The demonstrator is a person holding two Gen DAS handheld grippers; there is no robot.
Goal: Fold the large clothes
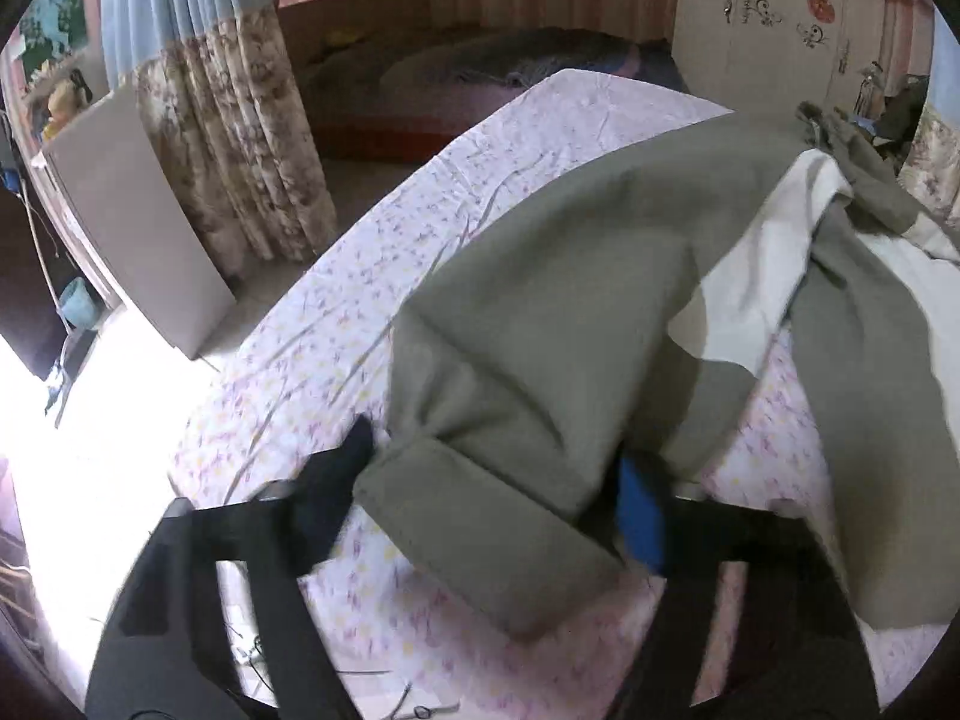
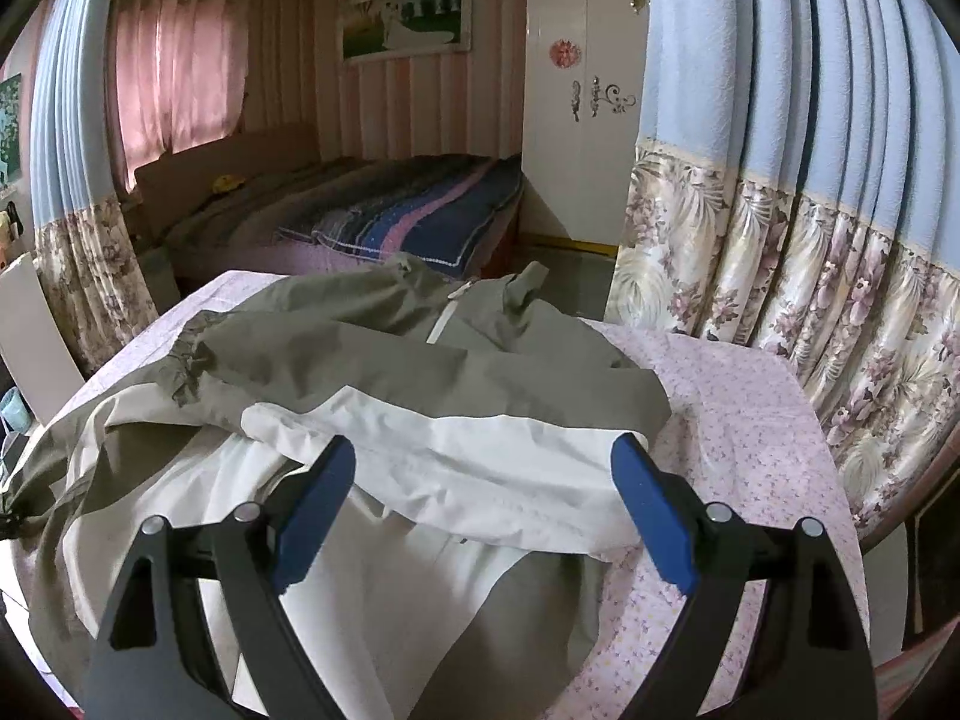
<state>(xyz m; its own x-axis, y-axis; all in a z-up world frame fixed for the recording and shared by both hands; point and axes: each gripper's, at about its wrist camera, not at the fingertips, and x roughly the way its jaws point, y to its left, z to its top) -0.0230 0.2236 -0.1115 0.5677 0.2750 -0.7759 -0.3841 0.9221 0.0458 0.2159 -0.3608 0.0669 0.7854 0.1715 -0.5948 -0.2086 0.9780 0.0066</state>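
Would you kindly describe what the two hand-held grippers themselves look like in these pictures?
Each hand-held gripper has a black frame of angled struts with triangular cut-outs. On the right hand-held gripper, silver round pins mark the joints and two flat blue pads face each other. The left hand-held gripper looks alike, though blurred. No hands, sleeves or cables show.

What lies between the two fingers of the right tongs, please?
In the right wrist view, the jacket's white lining lies between the open right tongs.

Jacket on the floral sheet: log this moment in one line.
jacket: olive and white, unfolded on floral sheet | left hand-held gripper: straddles olive sleeve cuff | right hand-held gripper: open over white panel
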